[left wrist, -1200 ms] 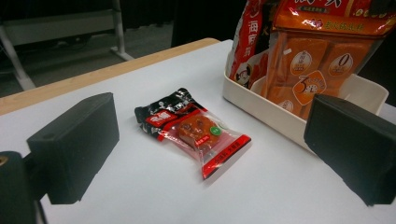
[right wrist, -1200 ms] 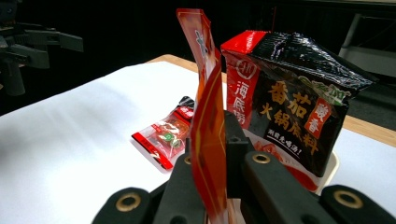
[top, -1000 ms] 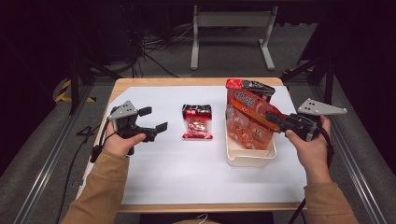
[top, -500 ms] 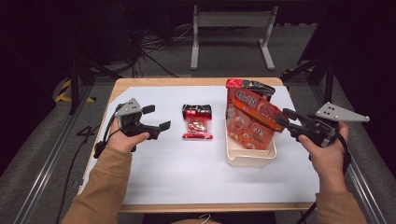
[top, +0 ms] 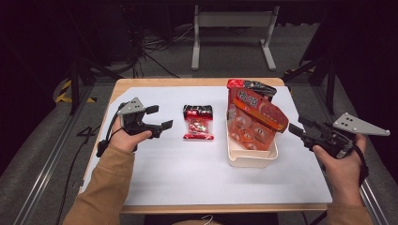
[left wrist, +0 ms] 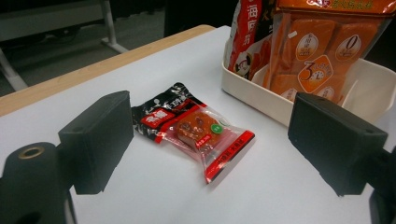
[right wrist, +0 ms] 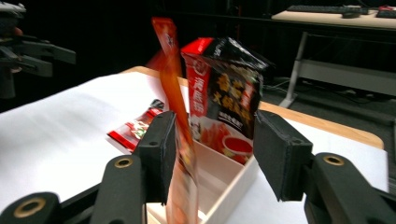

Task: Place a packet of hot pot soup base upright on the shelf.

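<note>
A small red and black snack packet [top: 197, 123] [left wrist: 196, 128] lies flat at the table's middle. My left gripper [top: 159, 117] [left wrist: 205, 140] hovers to its left, open; its jaws have just been closing slightly with nothing between them. An orange packet [top: 256, 119] [right wrist: 175, 107] stands leaning in a white bin [top: 251, 157] [right wrist: 229, 186], with a dark packet [top: 251, 88] [right wrist: 224, 88] behind it. My right gripper [top: 296, 125] [right wrist: 212, 149] sits just right of the orange packet's corner. Its jaws have just been opening, and the pads press on nothing.
White paper [top: 187, 173] covers the wooden table [top: 141, 84]. The bin stands right of centre. Bare paper lies in front of the packet and the bin. Dark floor with cables and a metal stand [top: 232, 28] lies beyond the far edge.
My right gripper has opened, let go of the orange packet and drawn away to the right. The packet stays leaning in the bin. The left hand has hardly moved.
</note>
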A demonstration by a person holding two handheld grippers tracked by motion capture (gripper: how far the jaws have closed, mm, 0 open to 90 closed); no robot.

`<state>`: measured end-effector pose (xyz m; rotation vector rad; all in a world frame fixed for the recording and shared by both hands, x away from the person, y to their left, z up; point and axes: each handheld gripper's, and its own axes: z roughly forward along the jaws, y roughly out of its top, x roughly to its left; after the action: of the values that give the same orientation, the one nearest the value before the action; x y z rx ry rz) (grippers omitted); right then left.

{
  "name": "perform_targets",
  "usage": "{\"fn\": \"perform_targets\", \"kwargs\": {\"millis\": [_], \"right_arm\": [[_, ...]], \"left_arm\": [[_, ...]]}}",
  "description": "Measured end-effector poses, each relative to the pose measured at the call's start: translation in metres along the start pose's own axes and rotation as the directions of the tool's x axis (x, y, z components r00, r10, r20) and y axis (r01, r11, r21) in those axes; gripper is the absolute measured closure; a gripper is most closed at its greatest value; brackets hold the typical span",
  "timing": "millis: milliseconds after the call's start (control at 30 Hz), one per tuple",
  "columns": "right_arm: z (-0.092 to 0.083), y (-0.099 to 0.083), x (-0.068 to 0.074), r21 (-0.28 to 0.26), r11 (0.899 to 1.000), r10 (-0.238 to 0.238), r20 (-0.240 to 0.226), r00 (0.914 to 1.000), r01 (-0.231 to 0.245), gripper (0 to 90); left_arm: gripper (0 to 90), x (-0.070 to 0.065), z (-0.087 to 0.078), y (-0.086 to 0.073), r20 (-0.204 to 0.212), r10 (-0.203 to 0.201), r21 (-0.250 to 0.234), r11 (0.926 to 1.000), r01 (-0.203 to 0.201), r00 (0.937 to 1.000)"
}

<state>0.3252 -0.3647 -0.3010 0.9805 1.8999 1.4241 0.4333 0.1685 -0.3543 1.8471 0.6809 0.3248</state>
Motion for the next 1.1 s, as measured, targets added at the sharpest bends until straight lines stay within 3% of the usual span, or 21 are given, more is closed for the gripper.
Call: {"fn": "perform_targets", "kwargs": {"millis": [233, 633, 833, 867, 1033, 1100], "right_arm": [[-0.001, -0.018, -0.005, 0.005, 0.999, 0.038, 0.027, 0.9989, -0.038, 46.8], [0.018, -0.039, -0.02, 0.059, 0.996, 0.066, 0.057, 0.9962, -0.069, 41.9], [0.02, -0.044, -0.023, 0.072, 0.995, 0.068, 0.068, 0.9954, -0.073, 41.5], [0.02, -0.044, -0.024, 0.072, 0.995, 0.07, 0.068, 0.9952, -0.075, 41.5], [0.021, -0.046, -0.024, 0.071, 0.995, 0.071, 0.064, 0.9955, -0.075, 41.1], [0.021, -0.046, -0.023, 0.073, 0.994, 0.073, 0.062, 0.9954, -0.078, 40.9]], "left_arm": [[17.8, 0.003, 0.006, 0.004, 0.015, 0.001, 0.01, 1.0, -0.001, 0.9999], [23.1, 0.016, 0.035, 0.0, 0.006, -0.021, 0.017, 0.9996, 0.021, 0.9998], [24.1, 0.016, 0.053, -0.002, 0.016, -0.034, 0.04, 0.9986, 0.034, 0.9993], [24.3, 0.014, 0.056, -0.003, 0.026, -0.051, 0.037, 0.9981, 0.05, 0.9984], [24.9, 0.009, 0.07, -0.007, 0.05, -0.035, 0.068, 0.9972, 0.031, 0.9981], [26.0, 0.007, 0.074, -0.011, 0.061, -0.05, 0.076, 0.996, 0.046, 0.9969]]}}
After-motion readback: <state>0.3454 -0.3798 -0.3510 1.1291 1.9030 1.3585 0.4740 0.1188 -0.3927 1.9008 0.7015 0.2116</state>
